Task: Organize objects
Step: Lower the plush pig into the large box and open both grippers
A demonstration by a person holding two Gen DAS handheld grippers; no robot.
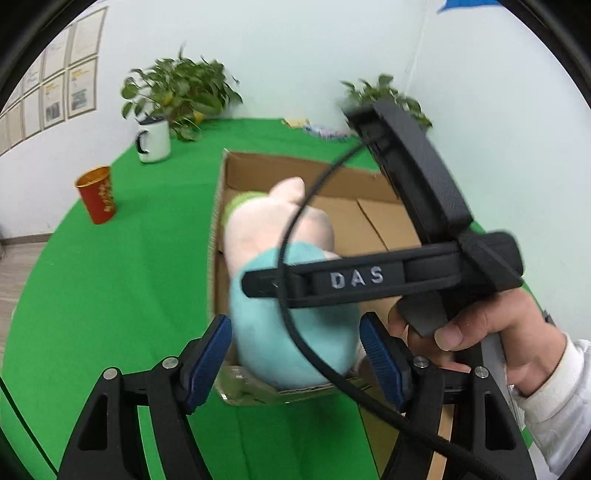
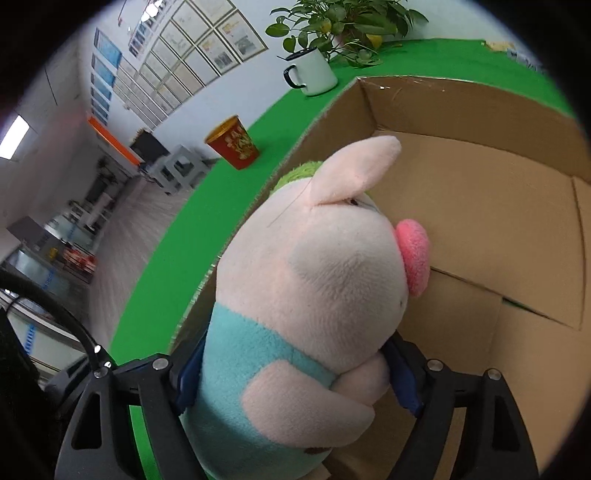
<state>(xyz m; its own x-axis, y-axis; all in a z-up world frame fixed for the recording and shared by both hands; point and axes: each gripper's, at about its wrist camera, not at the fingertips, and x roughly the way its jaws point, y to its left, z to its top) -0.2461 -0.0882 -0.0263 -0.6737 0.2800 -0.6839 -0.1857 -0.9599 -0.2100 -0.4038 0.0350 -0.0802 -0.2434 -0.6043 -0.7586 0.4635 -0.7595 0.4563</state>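
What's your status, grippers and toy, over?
Right gripper shut on plush pig, held over cardboard box. Left gripper open, empty. Nothing blocking the box, over.

We see a fuzzy cloth plush pig, matt corrugated cardboard box, felt-like green table cover, glossy enamel mug, shiny red cup.

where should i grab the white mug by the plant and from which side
Take the white mug across its round body from above or from the front, fingers clear of the black handle, which sticks out on its left in the right wrist view. It stands upright on the green cloth, plant leaves close behind.
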